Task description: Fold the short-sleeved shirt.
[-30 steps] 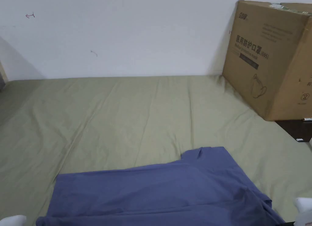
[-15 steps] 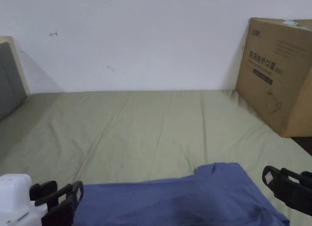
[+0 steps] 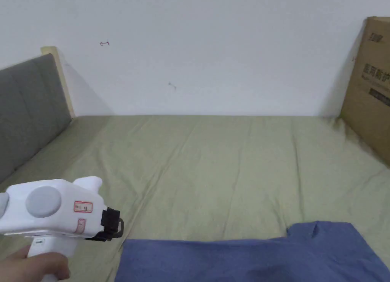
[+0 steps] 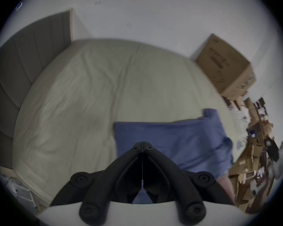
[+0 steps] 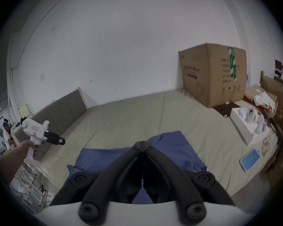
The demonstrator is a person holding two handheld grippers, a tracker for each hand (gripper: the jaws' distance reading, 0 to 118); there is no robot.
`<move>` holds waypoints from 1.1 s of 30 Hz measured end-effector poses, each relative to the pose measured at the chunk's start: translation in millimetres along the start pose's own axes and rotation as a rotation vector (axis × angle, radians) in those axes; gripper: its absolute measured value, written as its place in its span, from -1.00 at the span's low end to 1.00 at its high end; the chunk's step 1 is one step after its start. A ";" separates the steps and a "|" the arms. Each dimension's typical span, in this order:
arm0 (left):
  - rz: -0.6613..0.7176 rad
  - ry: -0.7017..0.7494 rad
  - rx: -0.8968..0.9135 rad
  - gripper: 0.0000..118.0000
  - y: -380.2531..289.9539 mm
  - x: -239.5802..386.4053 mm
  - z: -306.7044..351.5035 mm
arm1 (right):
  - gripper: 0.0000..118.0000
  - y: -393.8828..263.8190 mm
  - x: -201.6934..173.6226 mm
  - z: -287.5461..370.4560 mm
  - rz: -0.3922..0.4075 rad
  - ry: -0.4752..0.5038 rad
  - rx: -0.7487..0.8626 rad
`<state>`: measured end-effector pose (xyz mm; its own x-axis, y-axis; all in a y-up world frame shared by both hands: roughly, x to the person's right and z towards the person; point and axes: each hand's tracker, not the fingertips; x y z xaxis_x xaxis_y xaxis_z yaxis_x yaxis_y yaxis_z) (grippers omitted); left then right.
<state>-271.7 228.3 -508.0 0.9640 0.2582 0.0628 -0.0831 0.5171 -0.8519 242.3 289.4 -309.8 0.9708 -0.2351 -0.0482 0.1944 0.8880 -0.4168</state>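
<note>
A: Where is the shirt?

B: The blue shirt (image 3: pixel 262 258) lies flat on the green bed sheet (image 3: pixel 213 168), at the near edge of the bed, with one short sleeve sticking out toward the wall on its right side. In the right gripper view it (image 5: pixel 173 149) sits just beyond the jaws, spread out smooth

A: And the left gripper?

B: The left gripper (image 4: pixel 142 144) is up in the air, held by a hand (image 3: pixel 32 265) at the lower left of the head view, off the shirt's left edge. In its own view the two jaws meet at the tips with only a thin seam between them, and nothing is pinched there. Seen from the right gripper view it (image 5: pixel 60 140) hangs above the sheet, apart from the cloth

A: The right one?

B: The right gripper (image 5: pixel 142 143) also has its jaws pressed together tip to tip, with no cloth between them. It hovers above the shirt

A: What else is around?

B: A cardboard box (image 5: pixel 214 73) stands on the far right corner of the bed against the white wall, and a grey headboard (image 3: pixel 26 107) runs along the left side
</note>
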 end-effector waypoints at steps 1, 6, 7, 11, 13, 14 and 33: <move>0.001 0.063 -0.007 -1.00 5.2 -8.3 -21.3 | -1.00 -6.3 13.8 -8.0 -0.006 -0.014 -0.024; -0.019 0.124 -0.031 0.92 15.4 -39.9 -108.4 | -1.00 -22.9 35.3 -40.4 -0.045 -0.034 -0.167; -0.003 0.113 -0.049 0.91 15.2 -48.2 -120.0 | -1.00 -24.4 40.0 -45.5 -0.047 -0.039 -0.180; -0.034 0.132 -0.139 0.91 11.2 -55.1 -165.1 | -1.00 -31.1 43.0 -60.6 -0.042 -0.066 -0.229; -0.075 0.168 -0.192 0.97 2.8 -53.9 -185.8 | -1.00 -34.0 39.4 -66.6 -0.045 -0.071 -0.248; -0.122 0.168 -0.164 0.97 -3.1 -46.7 -187.2 | -1.00 -35.6 41.0 -70.0 -0.049 -0.073 -0.260; -0.085 -0.030 0.147 -0.94 -38.9 9.6 -72.1 | 0.99 36.3 152.1 -286.3 -0.153 -0.132 -0.478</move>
<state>-241.0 151.7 -511.7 0.9613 0.2322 0.1485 -0.0402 0.6512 -0.7578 356.8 172.7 -592.1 0.9518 -0.2686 0.1478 0.2792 0.5604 -0.7797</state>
